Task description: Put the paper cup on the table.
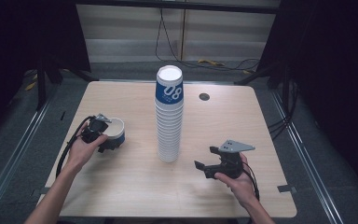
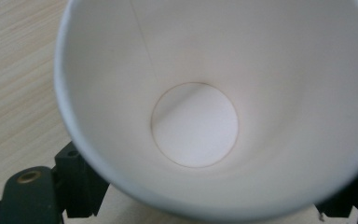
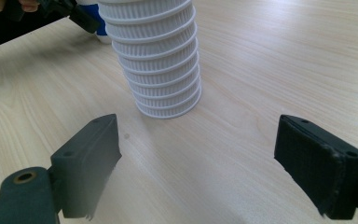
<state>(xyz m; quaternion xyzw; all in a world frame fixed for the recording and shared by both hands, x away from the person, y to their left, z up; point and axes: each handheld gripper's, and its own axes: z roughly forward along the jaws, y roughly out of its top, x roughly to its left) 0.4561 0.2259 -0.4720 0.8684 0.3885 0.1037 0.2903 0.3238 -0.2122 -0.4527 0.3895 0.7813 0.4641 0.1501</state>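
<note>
A tall stack of upside-down paper cups stands mid-table, its top cup blue with white numerals; its ribbed white rims rise just beyond my right jaws. My left gripper is shut on a single paper cup, upright at the table's left with its mouth up. The left gripper view looks straight into that cup's white inside, black jaws at both lower corners. My right gripper rests on the table right of the stack, open with nothing between its pads.
A round cable hole sits in the light wooden table behind the stack. Dark curtains and floor rails flank the table; cables lie on the floor beyond the far edge.
</note>
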